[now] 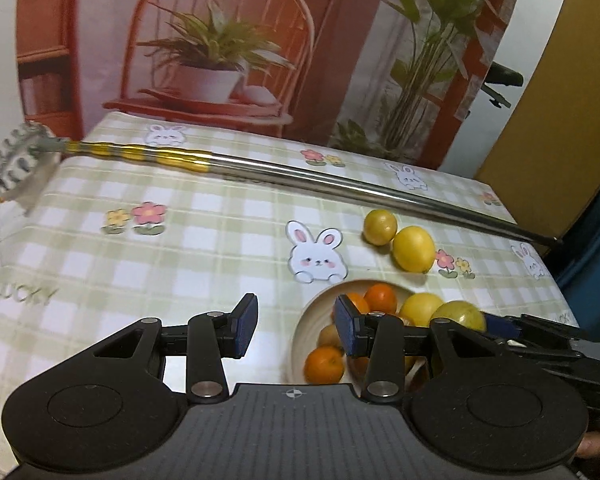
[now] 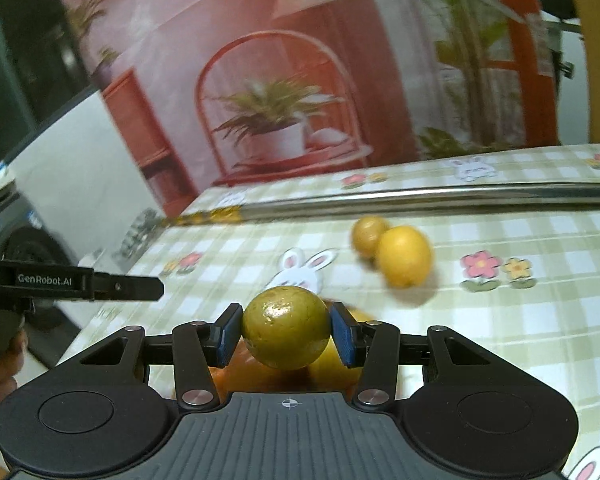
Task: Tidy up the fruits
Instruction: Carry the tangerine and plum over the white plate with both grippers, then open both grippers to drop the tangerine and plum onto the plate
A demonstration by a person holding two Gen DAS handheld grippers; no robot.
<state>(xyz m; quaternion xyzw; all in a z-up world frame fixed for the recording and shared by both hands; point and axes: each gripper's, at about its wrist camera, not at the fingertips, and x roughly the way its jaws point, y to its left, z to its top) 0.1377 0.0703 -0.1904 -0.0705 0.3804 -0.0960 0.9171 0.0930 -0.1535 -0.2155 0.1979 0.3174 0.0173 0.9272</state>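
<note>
I see a round, cream ceramic bowl (image 1: 300,332) on the checked cloth, holding orange mandarins (image 1: 324,364) and a yellow lemon (image 1: 422,308). Beyond it lie a larger smooth yellow lemon (image 1: 414,249) and a small round yellow fruit (image 1: 380,227), touching, I think. A glossy olive-green round fruit (image 2: 286,328) sits clamped above the bowl.

Printed backdrop (image 1: 340,40) of chair and plants, white wall (image 2: 80,152)

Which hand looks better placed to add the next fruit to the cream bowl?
The right. The right gripper already clamps a round yellow-green fruit just above the cream bowl of oranges. The left gripper is empty, jaws opening.
</note>
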